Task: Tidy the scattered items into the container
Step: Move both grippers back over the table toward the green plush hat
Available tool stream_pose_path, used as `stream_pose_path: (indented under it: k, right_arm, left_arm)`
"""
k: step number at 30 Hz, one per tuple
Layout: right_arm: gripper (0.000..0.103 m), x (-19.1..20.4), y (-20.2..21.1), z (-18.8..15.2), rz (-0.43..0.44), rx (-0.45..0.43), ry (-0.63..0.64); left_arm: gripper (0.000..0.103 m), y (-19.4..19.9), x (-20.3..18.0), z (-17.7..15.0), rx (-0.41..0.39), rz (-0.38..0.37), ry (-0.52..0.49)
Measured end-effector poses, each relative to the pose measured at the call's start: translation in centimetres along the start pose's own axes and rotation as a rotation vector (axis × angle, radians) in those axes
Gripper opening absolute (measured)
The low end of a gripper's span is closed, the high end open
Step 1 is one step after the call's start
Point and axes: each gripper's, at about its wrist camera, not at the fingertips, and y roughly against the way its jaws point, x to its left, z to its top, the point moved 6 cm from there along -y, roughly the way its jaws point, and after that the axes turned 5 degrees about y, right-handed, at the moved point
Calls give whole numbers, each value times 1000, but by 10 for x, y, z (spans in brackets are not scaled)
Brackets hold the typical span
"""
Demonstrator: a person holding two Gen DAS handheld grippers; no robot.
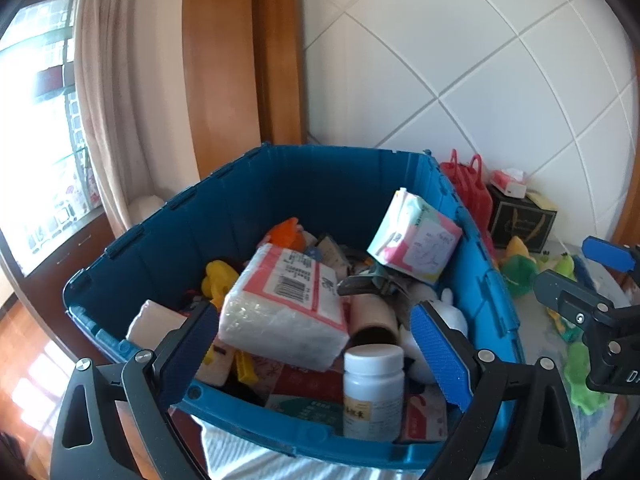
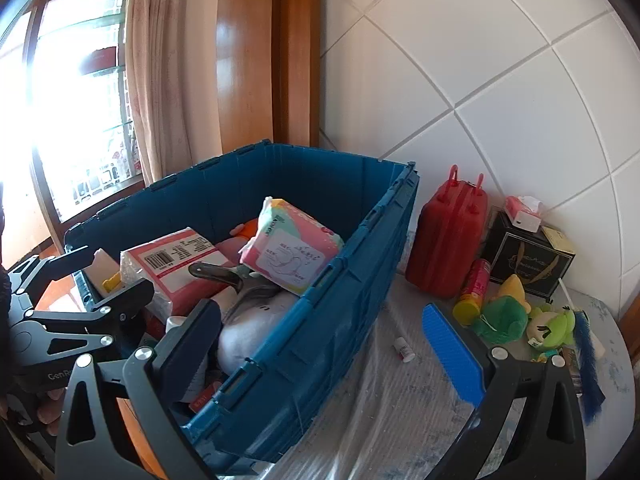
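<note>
Left wrist: ribbed blue plastic crate [image 1: 320,184], crinkly tissue pack [image 1: 288,304].

Black tool [image 1: 314,346] frames, blue ribbed pads, silver screws

Left hand-held gripper [image 1: 316,344] and right hand-held gripper [image 2: 324,348] both tilt downward side by side, jaws spread wide, gripping nothing.

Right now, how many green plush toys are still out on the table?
2: a dark green plush toy beside the yellow-capped can, and a light green frog plush right of it. Others may be hidden.
</note>
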Motion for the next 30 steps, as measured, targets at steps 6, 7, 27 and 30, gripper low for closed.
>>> stream_pose_path:
  k: [6, 7, 27, 30]
  right_arm:
    - [103, -38, 17, -14, -29, -3, -35]
    - [103, -46, 20, -17, -32, -5, -40]
    - [103, -236, 96, -114, -96, 33, -123]
    - [103, -262, 105, -131, -126, 53, -155]
  left_arm:
    - [98, 12, -48, 0, -23, -31, -36]
    - [98, 14, -58, 0, -27, -36, -43]
    - [98, 34, -280, -56, 31, -116, -144]
    - [98, 33, -306, -62, 42, -141, -178]
